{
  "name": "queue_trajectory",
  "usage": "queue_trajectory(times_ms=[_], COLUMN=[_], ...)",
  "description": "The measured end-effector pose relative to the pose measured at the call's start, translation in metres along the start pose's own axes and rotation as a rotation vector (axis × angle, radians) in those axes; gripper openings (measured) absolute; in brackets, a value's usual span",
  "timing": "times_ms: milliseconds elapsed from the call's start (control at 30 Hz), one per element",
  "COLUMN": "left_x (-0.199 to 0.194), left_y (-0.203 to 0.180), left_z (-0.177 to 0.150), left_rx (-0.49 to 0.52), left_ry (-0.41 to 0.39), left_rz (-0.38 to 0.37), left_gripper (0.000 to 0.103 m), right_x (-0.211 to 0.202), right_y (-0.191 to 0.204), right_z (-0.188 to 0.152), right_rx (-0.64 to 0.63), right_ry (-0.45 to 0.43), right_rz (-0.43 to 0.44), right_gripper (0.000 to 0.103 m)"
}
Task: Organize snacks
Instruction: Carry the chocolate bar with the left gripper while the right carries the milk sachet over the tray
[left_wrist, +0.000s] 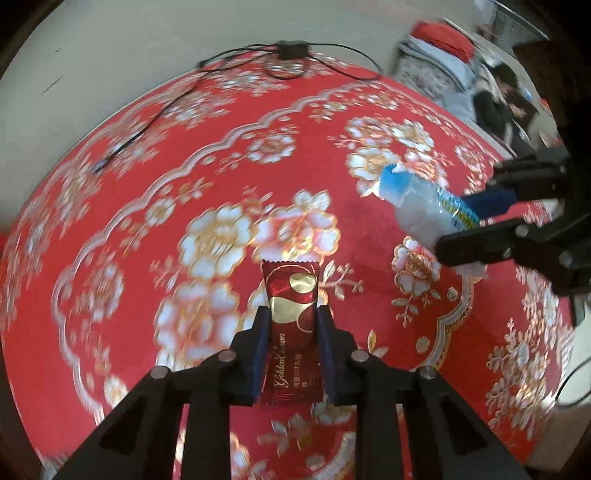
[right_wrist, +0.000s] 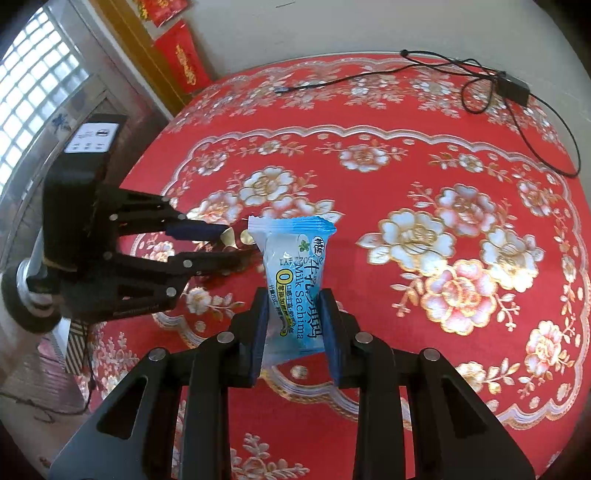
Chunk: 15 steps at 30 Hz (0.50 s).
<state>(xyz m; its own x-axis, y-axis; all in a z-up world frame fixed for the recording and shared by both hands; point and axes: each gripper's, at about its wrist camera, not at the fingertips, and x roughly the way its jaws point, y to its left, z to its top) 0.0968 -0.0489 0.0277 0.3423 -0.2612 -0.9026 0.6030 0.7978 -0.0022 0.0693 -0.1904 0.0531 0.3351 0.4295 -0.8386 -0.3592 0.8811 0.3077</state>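
Observation:
In the left wrist view, a dark red and gold "Golden Crown" snack packet stands upright between the blue pads of my left gripper, which is shut on it above the tablecloth. My right gripper enters from the right of that view, shut on a pale blue and white packet. In the right wrist view, the same blue "Milk Sachima" packet is pinched upright in my right gripper. The left gripper reaches in from the left, close to the blue packet's top edge. Its red packet is barely visible there.
A round table wears a red cloth with white and gold flowers. A black cable and adapter lie at the far edge by the wall. Clothes are heaped beyond the table. A window is at left.

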Motion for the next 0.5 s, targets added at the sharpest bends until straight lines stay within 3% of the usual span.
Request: queue_trajectory(times_ms=[300,500], left_x=[-0.037,-0.068], left_y=[0.029,0.040], left_z=[-0.039,-0.068], left_rx=[-0.291,-0.371], left_ry=[-0.045,-0.086], left_rz=[0.070,0.158], left_gripper=[0.027,0.027], right_x=[0.015,0.022], right_y=[0.045,0.082], right_z=[0.008,0.013], right_rx=[-0.089,-0.159], right_ry=[0.031,0.045], right_rz=[0.019,0.053], right_gripper=[0.027,0.026])
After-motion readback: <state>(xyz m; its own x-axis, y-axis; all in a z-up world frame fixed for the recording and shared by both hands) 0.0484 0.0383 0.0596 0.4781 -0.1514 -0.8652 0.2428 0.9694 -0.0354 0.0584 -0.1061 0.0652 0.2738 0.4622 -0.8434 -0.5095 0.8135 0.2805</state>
